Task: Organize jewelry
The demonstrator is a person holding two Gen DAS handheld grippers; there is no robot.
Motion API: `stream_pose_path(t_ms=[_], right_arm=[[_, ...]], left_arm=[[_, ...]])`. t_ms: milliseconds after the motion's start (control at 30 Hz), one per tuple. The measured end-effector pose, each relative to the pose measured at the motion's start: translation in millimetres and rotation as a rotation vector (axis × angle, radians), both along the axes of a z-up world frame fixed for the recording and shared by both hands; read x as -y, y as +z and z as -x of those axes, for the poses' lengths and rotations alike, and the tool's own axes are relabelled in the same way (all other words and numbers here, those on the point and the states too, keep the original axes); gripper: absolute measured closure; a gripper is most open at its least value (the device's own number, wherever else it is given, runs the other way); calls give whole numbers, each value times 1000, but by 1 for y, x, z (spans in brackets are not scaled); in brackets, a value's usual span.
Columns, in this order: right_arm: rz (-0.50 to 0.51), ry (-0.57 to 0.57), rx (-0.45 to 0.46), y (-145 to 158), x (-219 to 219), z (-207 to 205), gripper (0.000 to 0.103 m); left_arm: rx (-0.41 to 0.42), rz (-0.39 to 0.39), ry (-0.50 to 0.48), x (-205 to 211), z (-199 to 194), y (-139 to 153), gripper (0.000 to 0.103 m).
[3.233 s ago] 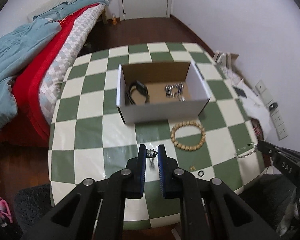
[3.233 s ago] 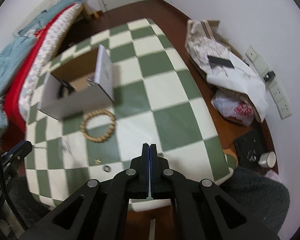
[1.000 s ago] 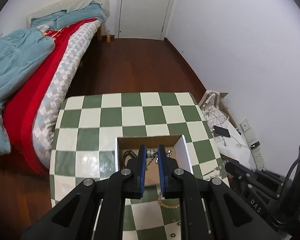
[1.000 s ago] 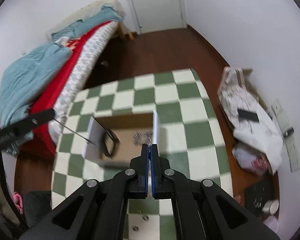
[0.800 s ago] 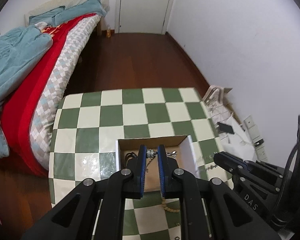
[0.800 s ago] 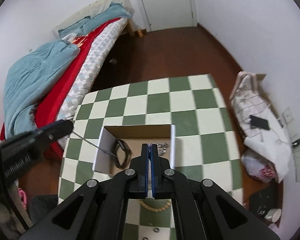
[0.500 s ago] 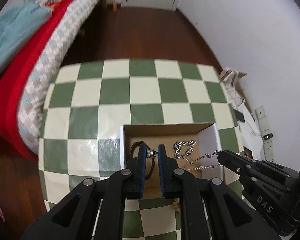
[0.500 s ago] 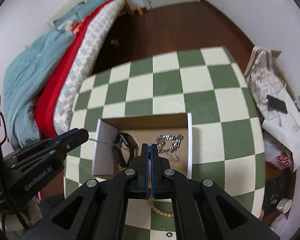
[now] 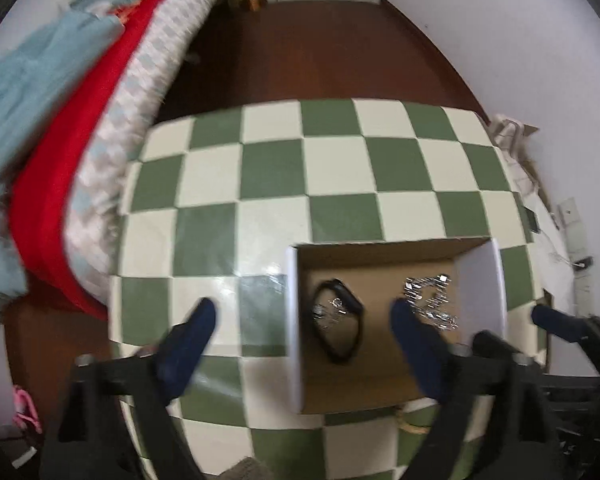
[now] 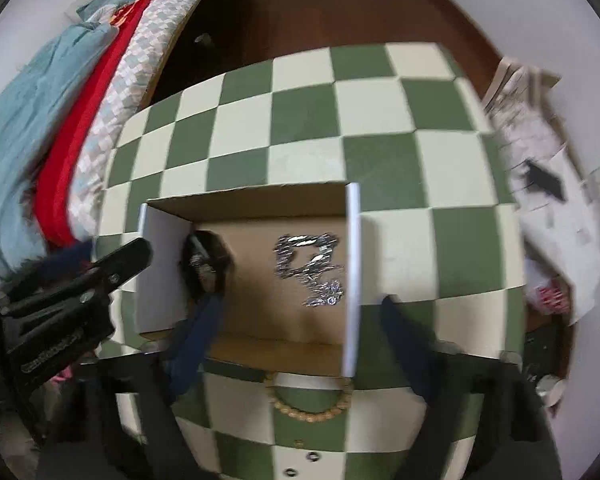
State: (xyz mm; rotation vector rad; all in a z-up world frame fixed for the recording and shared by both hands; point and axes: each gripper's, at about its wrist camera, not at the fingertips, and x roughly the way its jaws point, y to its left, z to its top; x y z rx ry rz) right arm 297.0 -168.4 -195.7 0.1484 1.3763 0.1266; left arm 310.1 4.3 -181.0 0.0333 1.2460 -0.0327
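Two grippers hang over the cardboard box [image 9: 478,276], both pointing steeply down, and both have their jaws swinging open with nothing pressed between the pads. The left gripper [image 9: 300,312] straddles the box's left wall, one blue finger out over the checkered table [image 9: 268,168] and the other inside the box. Between those fingers, lying loose on the box floor, a small bit of silver chain [image 9: 332,308] rests on a black band [image 9: 340,326]. The right gripper [image 10: 300,304] straddles the box's right wall, its left finger inside and its right finger outside over the table. Between them a heap of silver chain jewelry [image 10: 308,268] lies on the cardboard, touching neither pad.

Just outside the box, on the near side, a wooden bead bracelet [image 10: 310,404] lies on the table, partly tucked under the box's edge in the right wrist view. Nearer still, two small dark rings [image 10: 312,456] and a tiny gold-coloured piece [image 10: 298,443] sit on the tiles.

Beyond the table a bed [image 9: 112,92] with red and teal bedding stands along the left, and a white bag [image 10: 540,168] slumps on the floor to the right.
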Motion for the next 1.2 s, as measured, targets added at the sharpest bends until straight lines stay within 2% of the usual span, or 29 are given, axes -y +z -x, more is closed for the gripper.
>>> stream_pose_path(t_ms=[67, 100, 167, 400, 700, 867, 1200], right_arm=[[38, -1, 4, 3, 1, 2, 16], [73, -4, 9, 5, 1, 5, 10], [125, 3, 23, 7, -1, 9, 6], [214, -1, 91, 21, -4, 27, 1], [242, -18, 202, 52, -8, 64, 1], [260, -31, 273, 71, -10, 87, 1], [212, -66, 376, 113, -13, 141, 1]], left_arm=[[12, -34, 20, -5, 4, 2, 2], [18, -43, 25, -8, 5, 2, 2], [37, -65, 35, -11, 9, 4, 1], [110, -102, 77, -20, 32, 18, 0], [177, -100, 110, -27, 73, 37, 0], [245, -123, 114, -31, 99, 56, 1], [350, -142, 130, -32, 148, 88, 0]])
